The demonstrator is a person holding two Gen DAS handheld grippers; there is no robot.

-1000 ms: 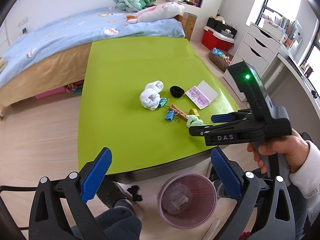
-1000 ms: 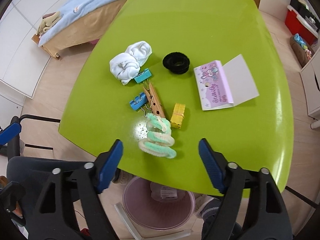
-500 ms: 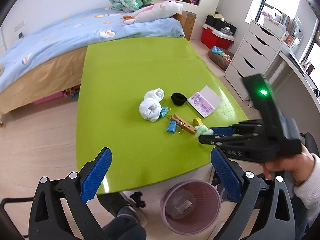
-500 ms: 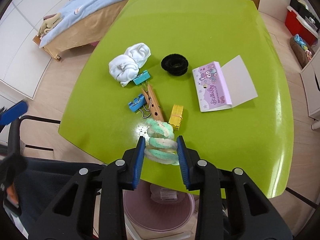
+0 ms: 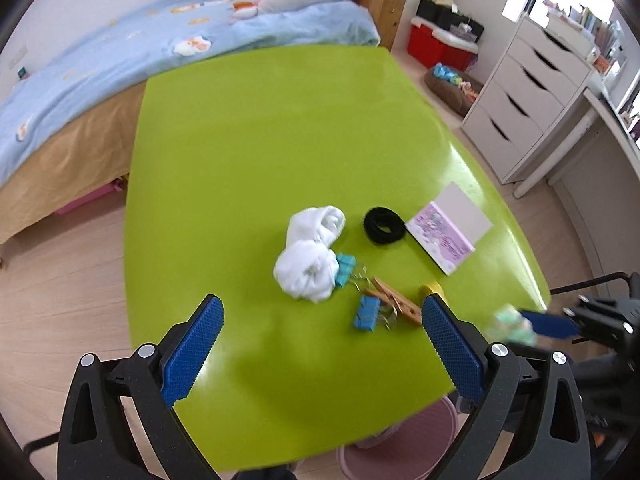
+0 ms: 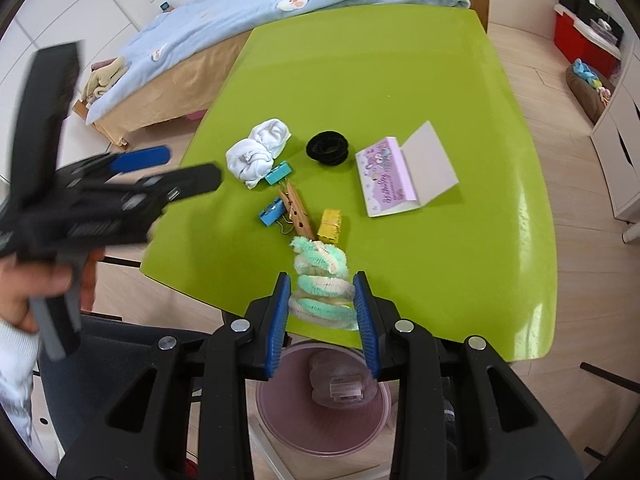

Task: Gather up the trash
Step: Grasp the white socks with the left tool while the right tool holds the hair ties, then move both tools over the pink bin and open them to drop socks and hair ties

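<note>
At six o'clock of the right wrist view, right gripper [image 6: 323,312]: blue pads closed against both sides of a green-and-white fuzzy coil [image 6: 322,284], held over the near edge of the green table [image 6: 400,60]. Pink trash bin [image 6: 320,420] on the floor directly below, one clear wrapper inside.

Left gripper [image 5: 322,354]: fingers spread wide, nothing between them, poised above the table's near edge.

Table contents, around centre: white balled sock [image 6: 258,152] at ten o'clock; black hair tie [image 6: 327,147] at twelve; opened purple card [image 6: 404,174] at two; two blue binder clips [image 6: 278,174], a wooden clothespin [image 6: 296,212] and a small yellow block [image 6: 330,226] clustered beside the coil's far end.

Background: bed with blue cover [image 5: 120,60], white drawer unit [image 5: 528,96].
</note>
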